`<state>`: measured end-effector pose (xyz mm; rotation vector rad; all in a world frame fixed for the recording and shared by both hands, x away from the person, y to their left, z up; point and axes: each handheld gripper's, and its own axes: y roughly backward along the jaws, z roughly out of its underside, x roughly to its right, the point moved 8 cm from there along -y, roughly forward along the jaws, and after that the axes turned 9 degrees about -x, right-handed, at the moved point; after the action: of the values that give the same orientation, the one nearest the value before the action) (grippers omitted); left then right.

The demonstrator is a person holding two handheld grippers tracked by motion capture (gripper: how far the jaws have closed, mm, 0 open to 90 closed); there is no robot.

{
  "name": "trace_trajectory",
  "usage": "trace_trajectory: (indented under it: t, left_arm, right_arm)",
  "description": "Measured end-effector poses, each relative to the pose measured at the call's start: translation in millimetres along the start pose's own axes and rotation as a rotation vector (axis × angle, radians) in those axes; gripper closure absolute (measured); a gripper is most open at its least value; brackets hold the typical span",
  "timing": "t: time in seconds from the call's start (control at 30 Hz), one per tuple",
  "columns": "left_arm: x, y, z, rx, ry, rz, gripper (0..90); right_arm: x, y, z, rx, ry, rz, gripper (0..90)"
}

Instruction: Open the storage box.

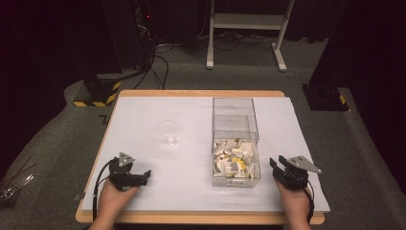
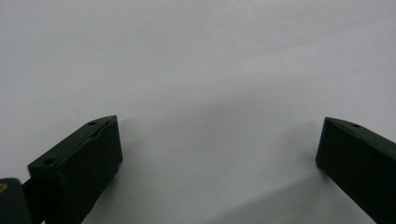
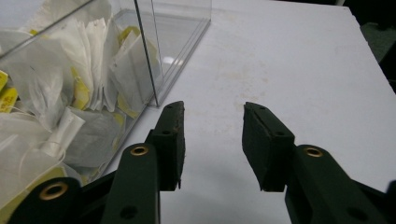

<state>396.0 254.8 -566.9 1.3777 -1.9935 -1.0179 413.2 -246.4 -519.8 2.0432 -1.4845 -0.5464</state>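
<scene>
A clear plastic box [image 1: 235, 143] stands right of the table's middle; its near compartment holds several white tea bags [image 1: 234, 159] with yellow tags, its far compartment looks bare. In the right gripper view the box wall [image 3: 154, 51] and tea bags [image 3: 51, 93] lie at the left. My right gripper [image 1: 276, 167] sits just right of the box near the front edge, jaws apart with nothing between them [image 3: 212, 140]. A clear glass cup [image 1: 168, 132] stands left of the box. My left gripper [image 1: 143, 176] rests at the front left, open wide over bare table [image 2: 219, 149].
The white tabletop [image 1: 143, 110] has wooden edges, and the front edge runs just below both hands. Dark floor surrounds it, with a white stand [image 1: 249, 28] behind and black-and-yellow blocks [image 1: 98, 93] at the back left.
</scene>
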Motion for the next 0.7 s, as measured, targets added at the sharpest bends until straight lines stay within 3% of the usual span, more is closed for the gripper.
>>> trace_trajectory:
  t: [0.17, 0.33, 0.7]
  left_arm:
    - [-0.8, 1.4, -0.1, -0.004, -0.011, -0.004, 1.0]
    - [2.4, 4.7, -0.8, -0.010, -0.007, 0.019, 1.3]
    - [31.8, 22.5, -23.0, 0.045, -0.071, 0.066, 2.6]
  right_arm:
    - [1.6, -4.5, 3.9, -0.017, 0.001, 0.003, 57.5]
    - [3.7, -4.1, 5.5, -0.022, 0.001, 0.004, 56.8]
    - [5.8, -2.5, 7.5, -0.029, -0.003, 0.007, 52.2]
